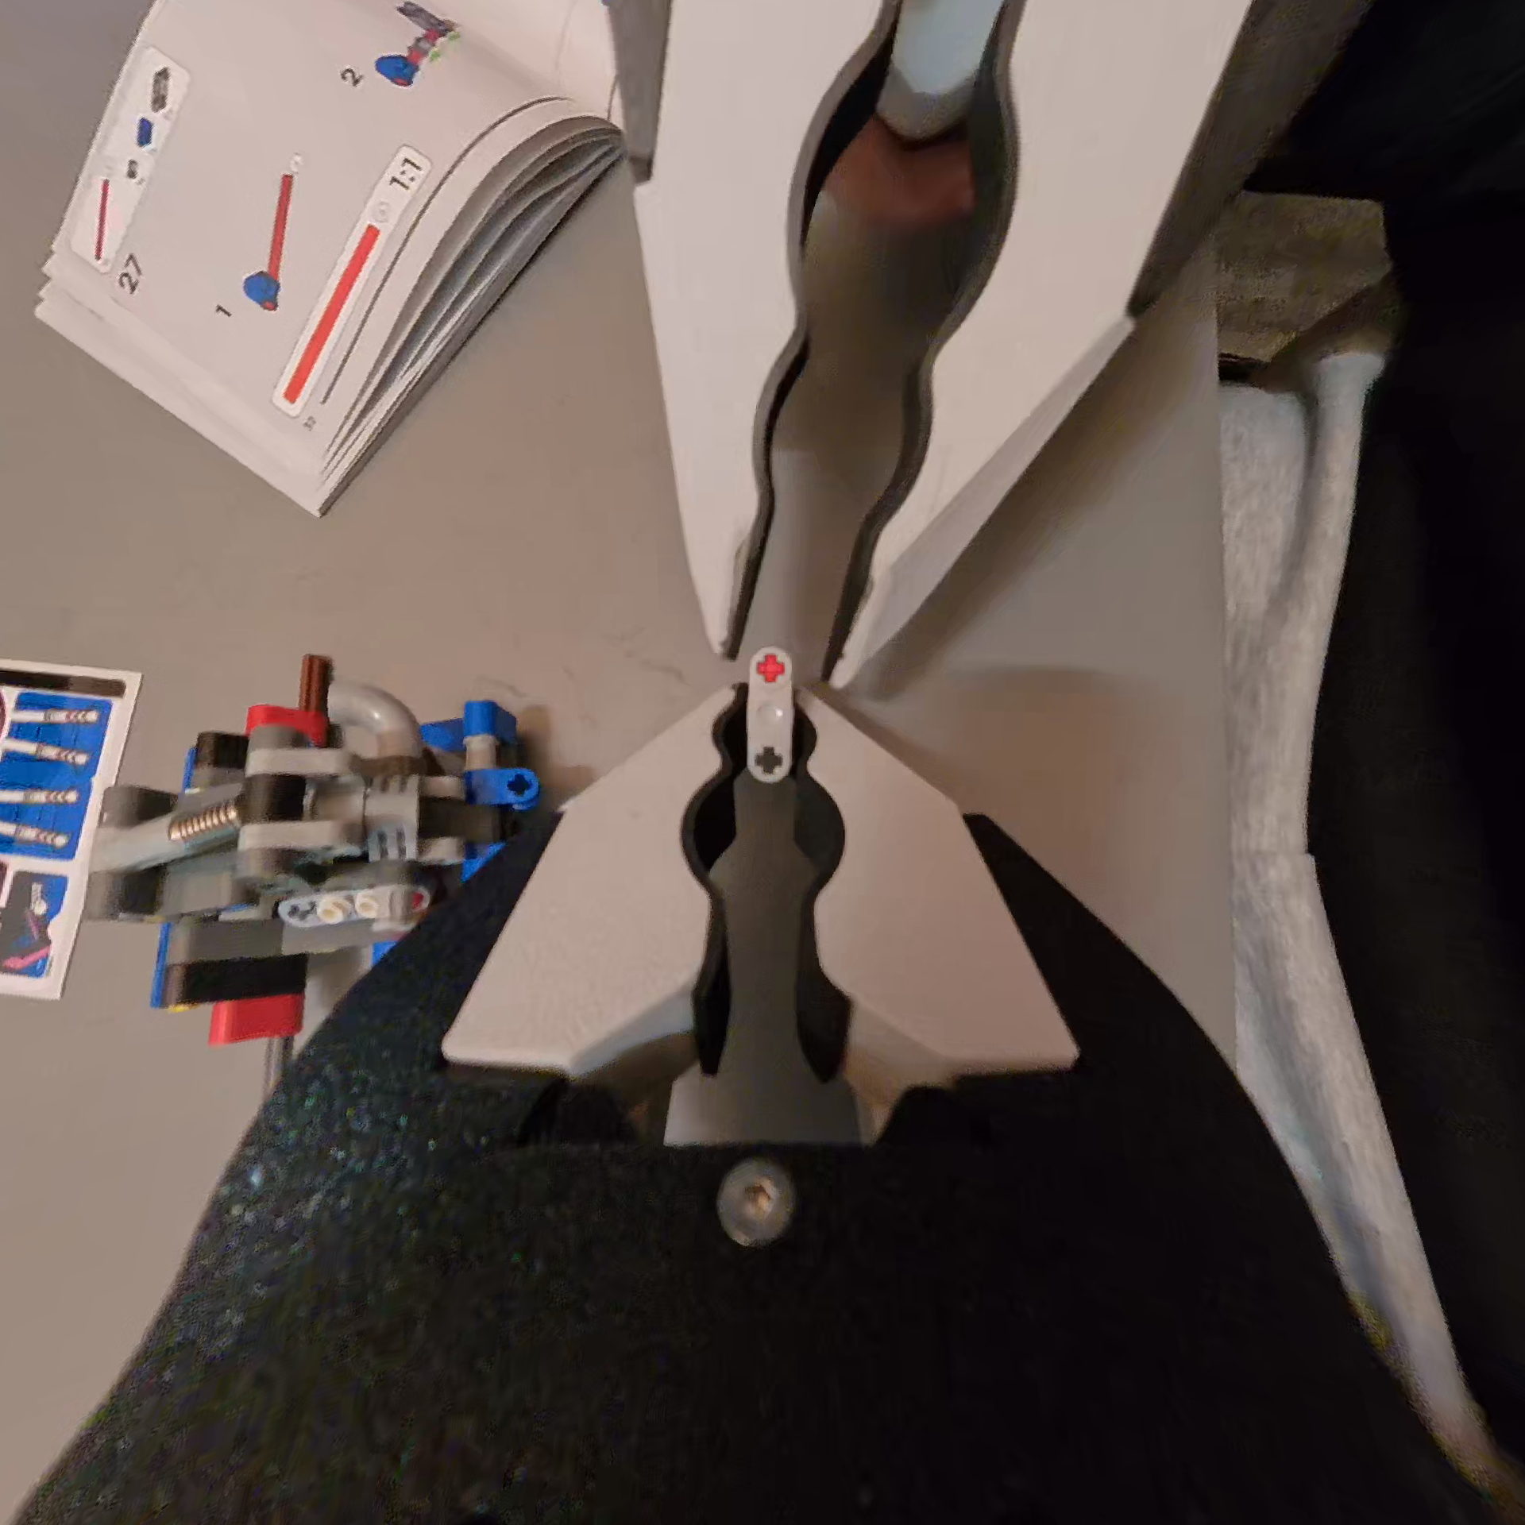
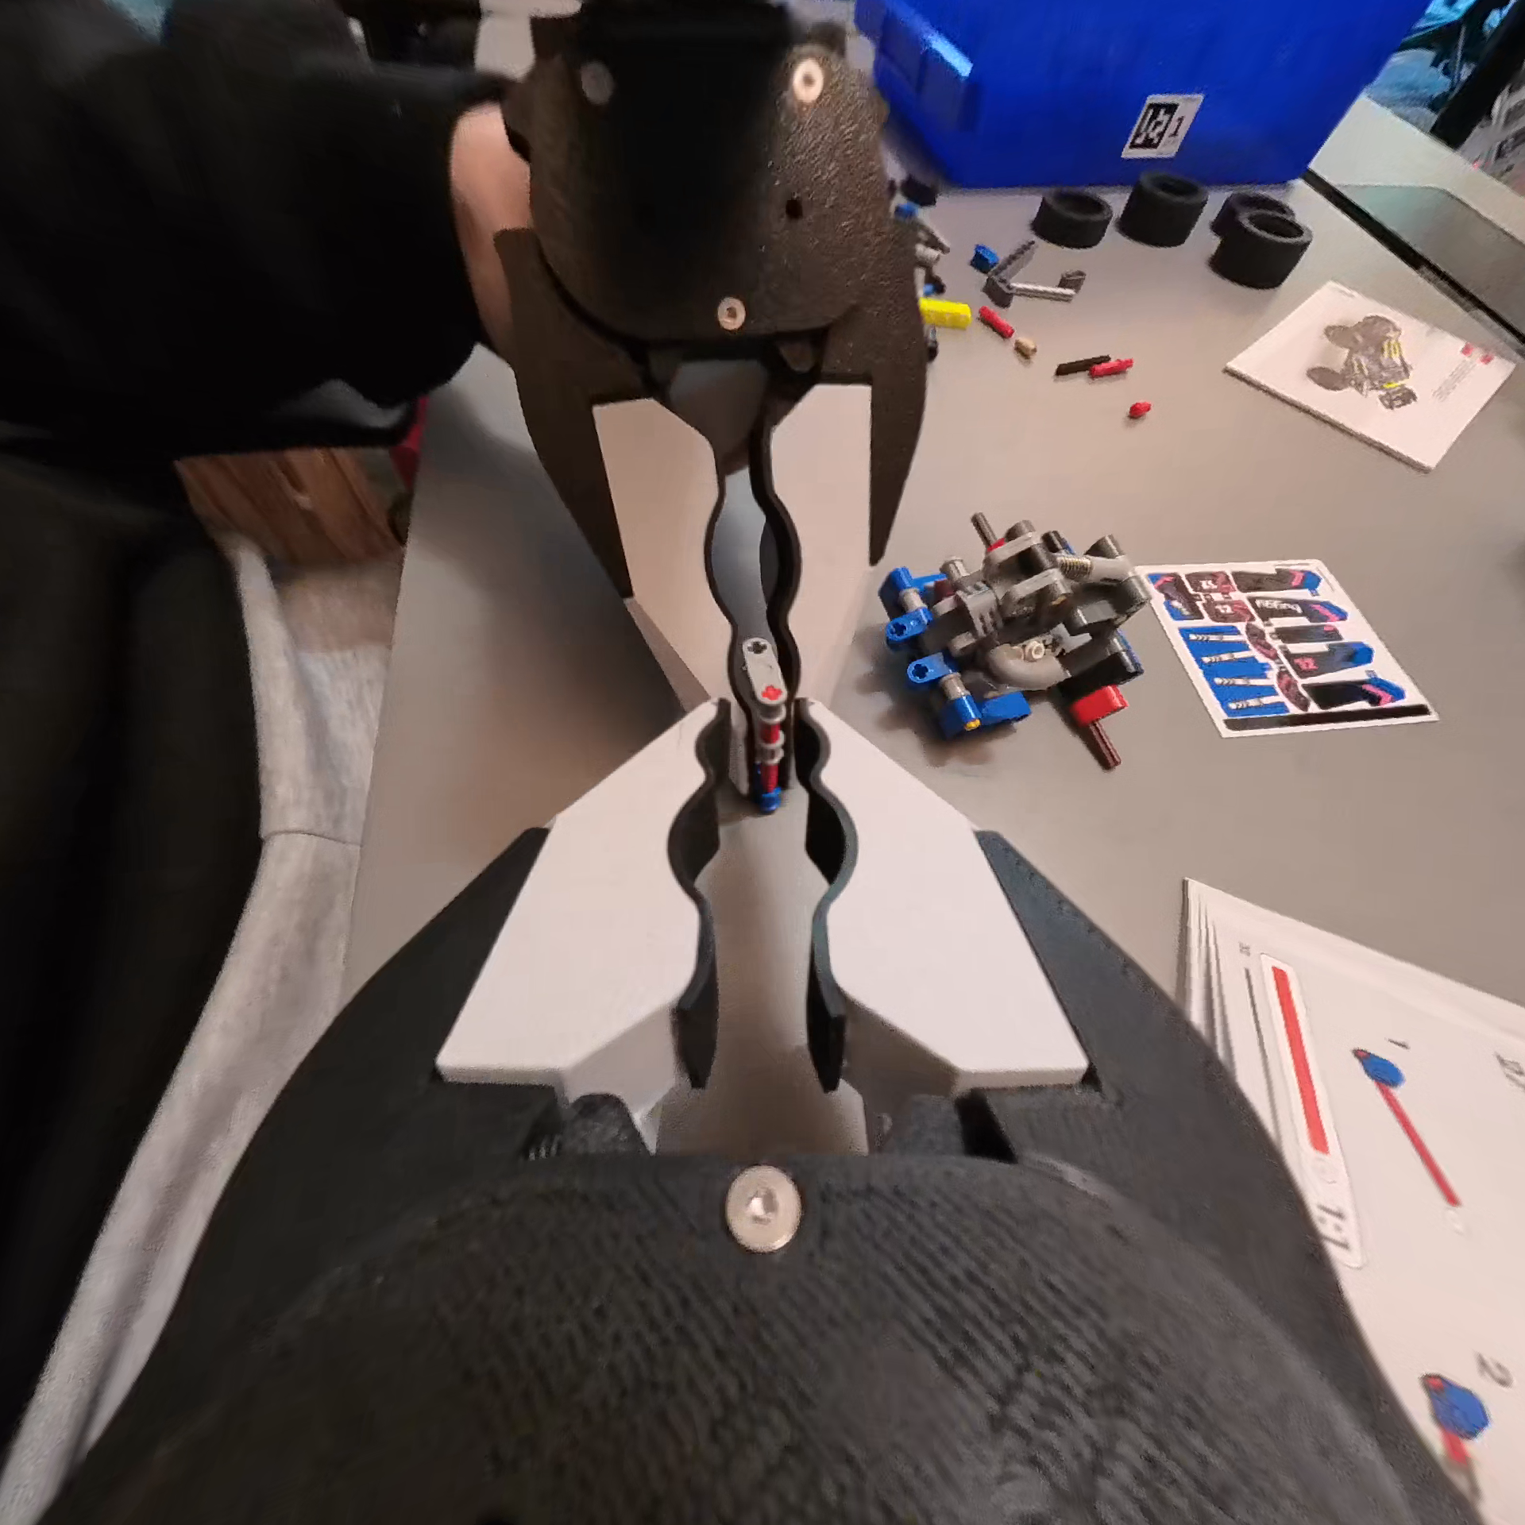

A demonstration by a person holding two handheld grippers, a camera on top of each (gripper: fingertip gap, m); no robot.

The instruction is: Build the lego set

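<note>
Grippers meet tip to tip above the table [image 2: 1031,495]: my left gripper [image 1: 769,726] pinches a light grey liftarm [image 1: 769,716], my right gripper [image 2: 763,763] clamps the red axle [image 2: 767,743]. Half-built model [image 2: 1019,635], sticker sheet [image 2: 1287,648] and instruction booklet [image 1: 272,239] lie nearby.

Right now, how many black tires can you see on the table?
4, all at the far edge of the table beside the blue bin: one on the left, one in the middle, and two close together on the right. More may be hidden.

Blue plastic bin [image 2: 1114,82] at the grey table's [image 2: 1031,479] far edge, wooden block [image 2: 280,503] beyond.
</note>
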